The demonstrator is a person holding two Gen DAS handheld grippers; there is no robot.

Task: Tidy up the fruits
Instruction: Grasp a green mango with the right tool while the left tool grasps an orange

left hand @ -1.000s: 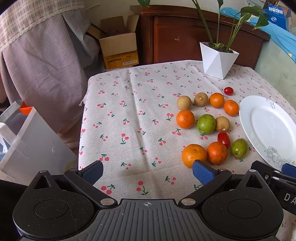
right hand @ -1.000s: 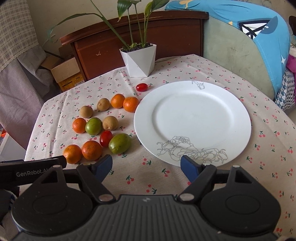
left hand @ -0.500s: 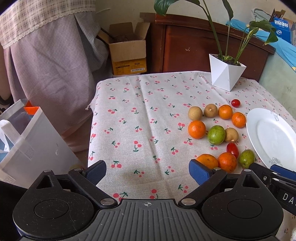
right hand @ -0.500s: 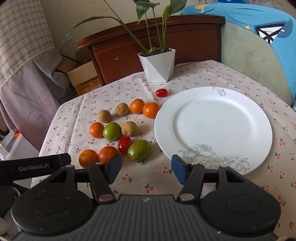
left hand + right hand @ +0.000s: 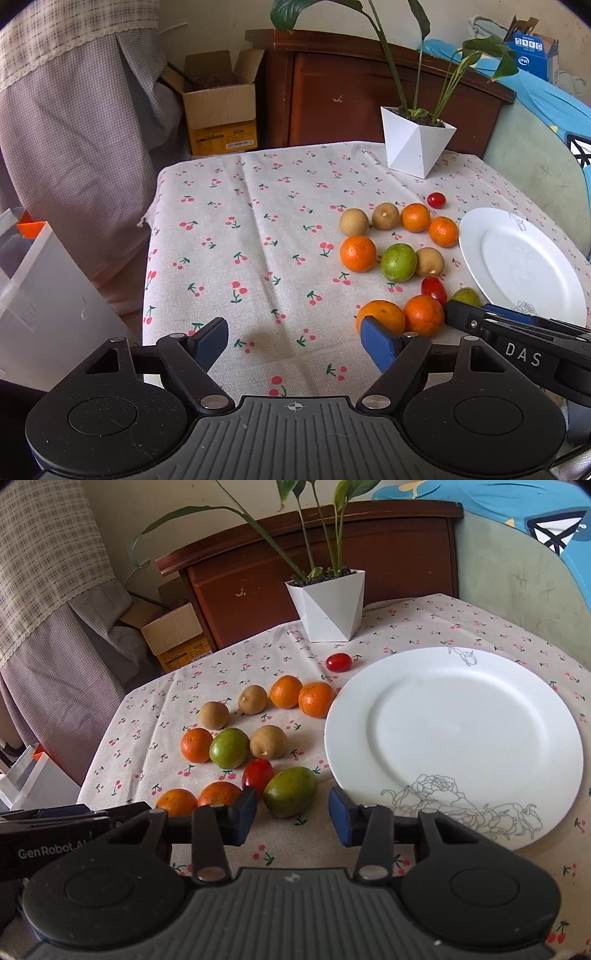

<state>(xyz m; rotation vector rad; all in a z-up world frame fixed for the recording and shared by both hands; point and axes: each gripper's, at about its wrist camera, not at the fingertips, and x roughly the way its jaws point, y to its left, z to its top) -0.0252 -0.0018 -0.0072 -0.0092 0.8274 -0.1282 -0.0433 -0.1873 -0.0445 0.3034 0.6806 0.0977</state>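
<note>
Fruits [image 5: 229, 747] sit loose beside the bare white plate [image 5: 480, 686]: oranges, greens, browns, red tomatoes. Left gripper [image 5: 293, 341] and right gripper [image 5: 291, 814] both narrowing, pinching nothing.

Ahead of your right claw: white plate [image 5: 454, 738] w/ grey rose line-art; cream cloth [image 5: 424, 624] w/ red cherry print. Left of it: orange, green, tan, red fruits [image 5: 229, 747]. Claw pads [image 5: 340, 814] blue. Far ahead: white faceted pot [image 5: 328, 609].

Cherry-print tablecloth [image 5: 258, 229] – fruits [image 5: 229, 747], plate [image 5: 454, 738]; planter [image 5: 328, 609]
</note>
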